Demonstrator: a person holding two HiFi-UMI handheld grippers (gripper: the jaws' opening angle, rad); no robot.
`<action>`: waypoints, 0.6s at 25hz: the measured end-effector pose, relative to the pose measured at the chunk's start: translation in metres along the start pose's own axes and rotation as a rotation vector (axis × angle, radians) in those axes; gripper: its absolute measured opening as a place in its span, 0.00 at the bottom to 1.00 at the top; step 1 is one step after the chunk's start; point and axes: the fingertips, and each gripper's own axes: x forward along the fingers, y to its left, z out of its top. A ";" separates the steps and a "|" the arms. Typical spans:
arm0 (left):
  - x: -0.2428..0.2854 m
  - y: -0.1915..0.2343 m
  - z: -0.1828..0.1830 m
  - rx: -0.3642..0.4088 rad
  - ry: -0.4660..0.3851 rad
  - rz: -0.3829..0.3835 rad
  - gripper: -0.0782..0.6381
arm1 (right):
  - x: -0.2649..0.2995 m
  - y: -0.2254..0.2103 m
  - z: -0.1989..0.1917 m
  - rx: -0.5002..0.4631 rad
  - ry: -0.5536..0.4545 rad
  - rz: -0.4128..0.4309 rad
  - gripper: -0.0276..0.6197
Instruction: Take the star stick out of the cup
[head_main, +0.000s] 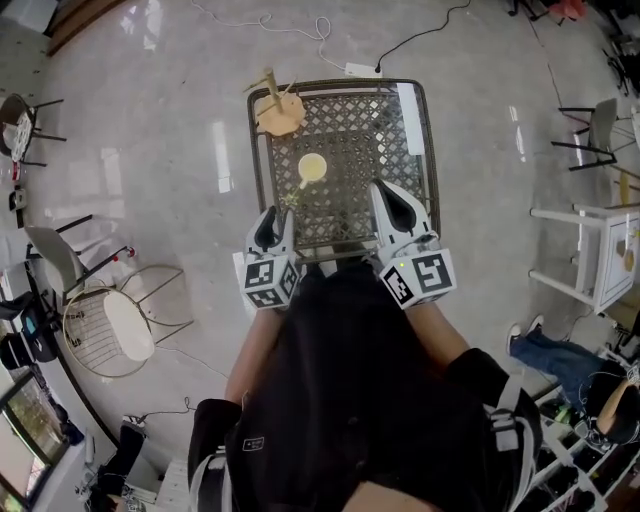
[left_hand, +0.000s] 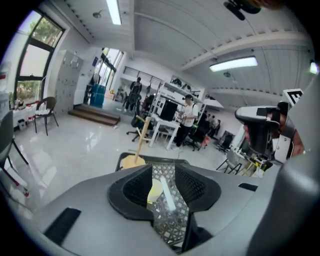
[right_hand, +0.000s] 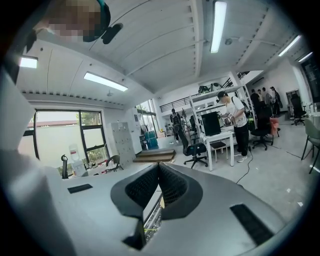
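Observation:
A yellow cup (head_main: 312, 168) stands in the middle of the black mesh table (head_main: 345, 215). A thin piece juts from its lower left side toward my left gripper; it is too small to tell whether this is the star stick. My left gripper (head_main: 272, 214) hovers at the table's near left edge, short of the cup. In the left gripper view its jaws (left_hand: 163, 170) stand open, with the cup (left_hand: 154, 191) visible through the gap and nothing between them. My right gripper (head_main: 384, 190) is over the near right part of the table. Its jaws (right_hand: 159, 166) meet at the tips, empty.
A wooden peg stand (head_main: 279, 112) sits at the table's far left corner and shows as well in the left gripper view as the stand (left_hand: 137, 150). A white strip (head_main: 408, 104) lies along the far right edge. A wire chair (head_main: 112, 326) stands on the floor to the left.

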 end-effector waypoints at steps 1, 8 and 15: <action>0.008 0.002 -0.010 -0.023 0.041 -0.001 0.33 | 0.004 -0.004 0.001 0.001 0.002 0.001 0.06; 0.048 0.031 -0.071 -0.278 0.235 0.086 0.42 | 0.019 -0.040 0.004 0.011 0.012 -0.018 0.06; 0.075 0.045 -0.106 -0.441 0.325 0.125 0.44 | 0.023 -0.066 0.001 0.021 0.026 -0.045 0.06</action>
